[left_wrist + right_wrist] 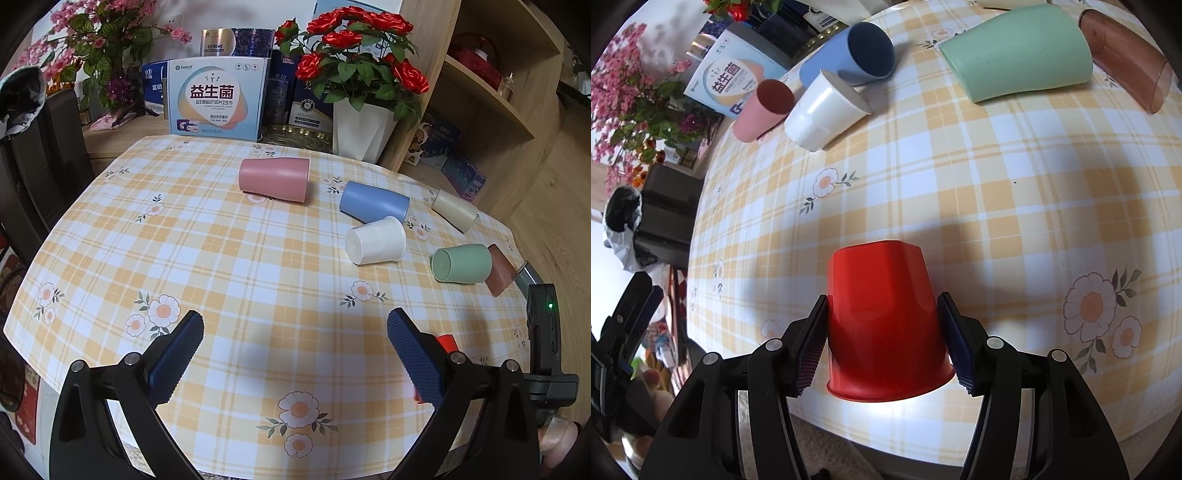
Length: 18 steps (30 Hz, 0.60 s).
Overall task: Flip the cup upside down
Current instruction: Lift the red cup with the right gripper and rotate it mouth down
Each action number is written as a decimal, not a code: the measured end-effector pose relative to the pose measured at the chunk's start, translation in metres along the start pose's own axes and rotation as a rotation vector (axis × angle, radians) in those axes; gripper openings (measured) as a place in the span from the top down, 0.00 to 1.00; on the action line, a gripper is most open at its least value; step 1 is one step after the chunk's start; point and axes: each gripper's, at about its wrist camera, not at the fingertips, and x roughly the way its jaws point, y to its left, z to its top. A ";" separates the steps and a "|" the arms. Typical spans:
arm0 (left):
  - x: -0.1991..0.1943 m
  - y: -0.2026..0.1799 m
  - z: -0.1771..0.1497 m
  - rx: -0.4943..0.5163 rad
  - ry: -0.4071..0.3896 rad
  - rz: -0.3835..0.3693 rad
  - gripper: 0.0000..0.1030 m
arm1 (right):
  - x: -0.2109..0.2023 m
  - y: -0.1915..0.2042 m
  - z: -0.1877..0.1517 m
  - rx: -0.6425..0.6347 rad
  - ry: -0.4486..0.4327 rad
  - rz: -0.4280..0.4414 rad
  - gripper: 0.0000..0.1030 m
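Red cup (pixel 886 321) clamped mid-wall in right gripper (pixel 882 336), base pointing away, rim toward camera, above near bench (pixel 997 206) edge; side grip suits rotation. Left gripper (pixel 295 354) wide, holding nothing, hovering clear.

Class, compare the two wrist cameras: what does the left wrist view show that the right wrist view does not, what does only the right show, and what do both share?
Only the left wrist view shows the red rose pot, the wooden shelf and the open left gripper.

Only the right wrist view shows the whole red cup, rim toward the camera, between the fingers of the right gripper.

Both show the checked tablecloth, and the pink, blue, white and green cups lying on their sides.
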 end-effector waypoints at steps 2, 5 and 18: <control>0.000 0.000 0.000 -0.002 0.004 -0.001 0.06 | 0.001 0.000 -0.001 -0.002 0.003 0.007 0.44; 0.000 -0.001 0.000 0.000 0.007 -0.001 0.06 | 0.002 -0.003 -0.002 0.004 0.006 0.009 0.44; -0.003 -0.003 0.001 -0.005 0.009 -0.008 0.06 | -0.006 0.005 -0.003 -0.085 0.003 -0.024 0.32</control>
